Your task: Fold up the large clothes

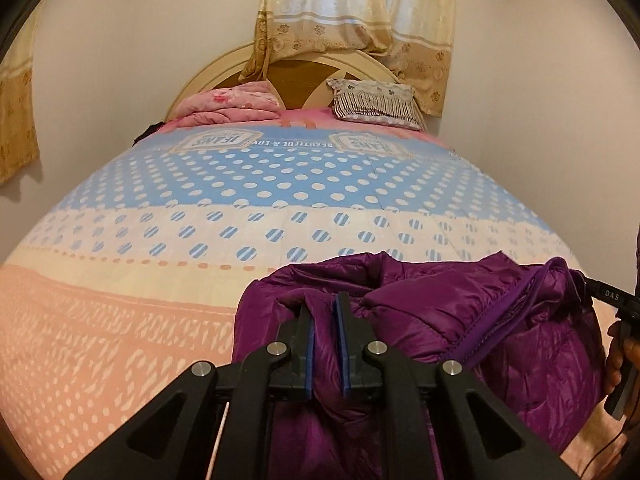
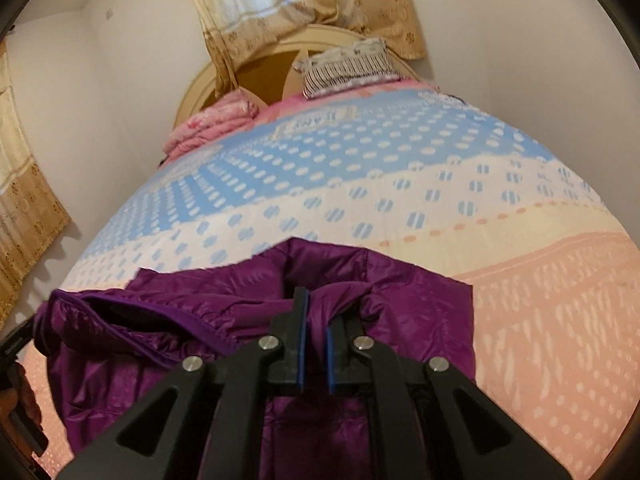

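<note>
A shiny purple puffer jacket [image 1: 460, 312] lies bunched on the bed near its foot; it also shows in the right wrist view [image 2: 420, 292]. My left gripper [image 1: 323, 304] is shut on a fold of the jacket, with fabric pinched between its blue pads. My right gripper [image 2: 318, 312] is shut on another fold of the jacket. The right gripper's body shows at the right edge of the left wrist view [image 1: 616, 304], and the left gripper's body at the left edge of the right wrist view [image 2: 16, 344]. The jacket's lower part is hidden under both grippers.
The bed [image 1: 240, 200] has a quilt with blue, cream and peach bands and dots. A folded pink blanket [image 1: 228, 108] and a striped pillow [image 1: 376, 104] lie at the headboard. Walls and beige curtains [image 1: 352, 12] surround the bed.
</note>
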